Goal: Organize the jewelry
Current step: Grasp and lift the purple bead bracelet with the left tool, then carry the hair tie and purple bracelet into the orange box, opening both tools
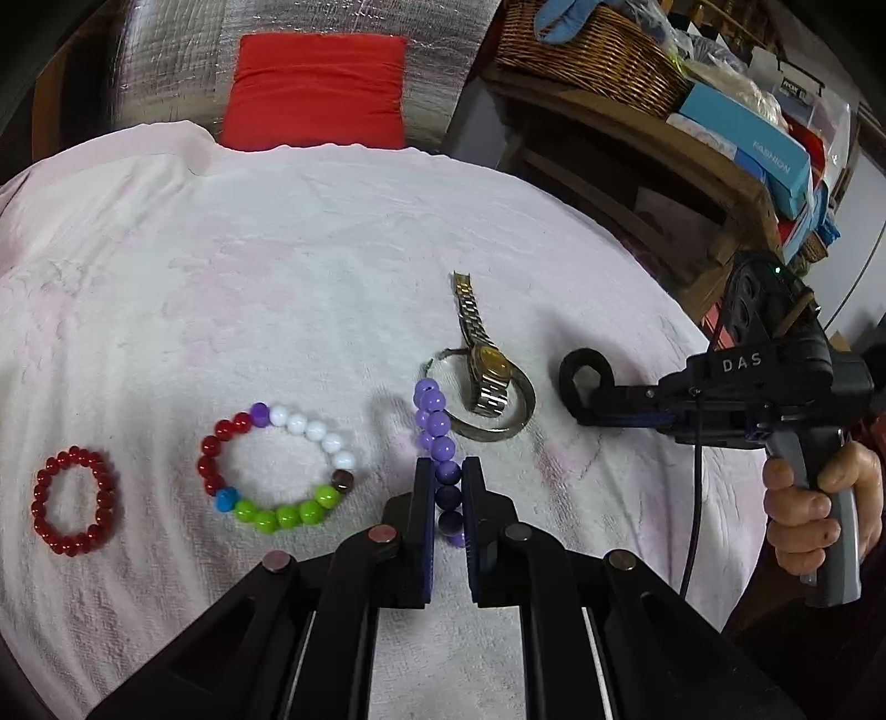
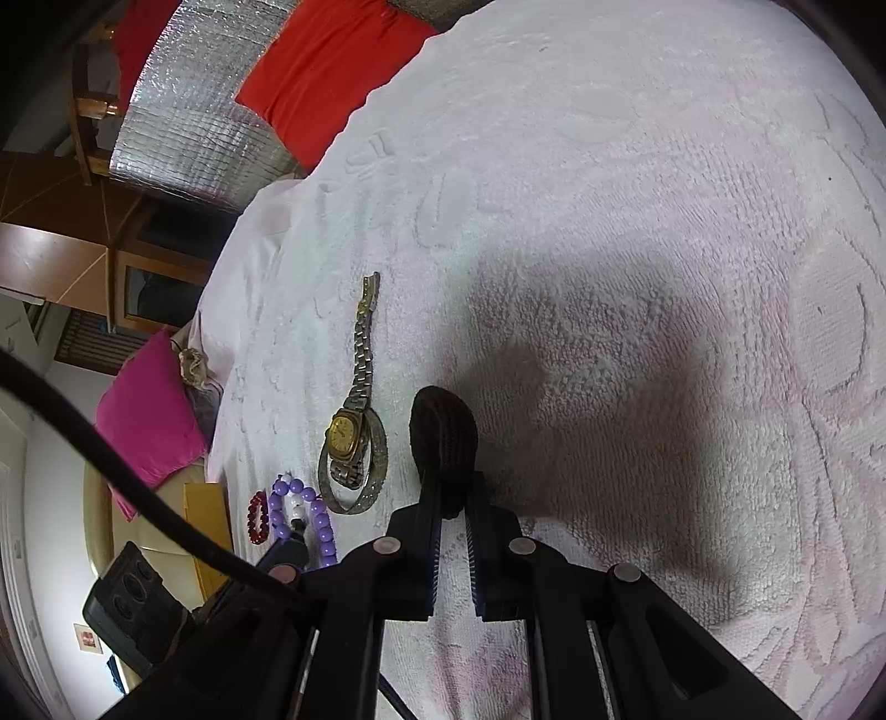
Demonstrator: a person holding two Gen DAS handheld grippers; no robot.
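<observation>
My left gripper [image 1: 448,482] is shut on a purple bead bracelet [image 1: 434,426], which stands up from the white towel [image 1: 277,266]. A multicoloured bead bracelet [image 1: 277,468] and a red bead bracelet [image 1: 75,501] lie to its left. A gold-faced watch [image 1: 487,360] lies across a silver bangle [image 1: 498,410] just beyond. My right gripper [image 2: 454,498] is shut on a black ring-shaped band [image 2: 443,437], held just above the towel right of the watch [image 2: 349,432]. The band also shows in the left wrist view [image 1: 584,382].
A red cushion [image 1: 315,91] lies beyond the towel's far edge against silver foil. A wooden shelf with a wicker basket [image 1: 592,50] and boxes stands at the right. A pink cushion [image 2: 149,415] lies off the towel's left edge.
</observation>
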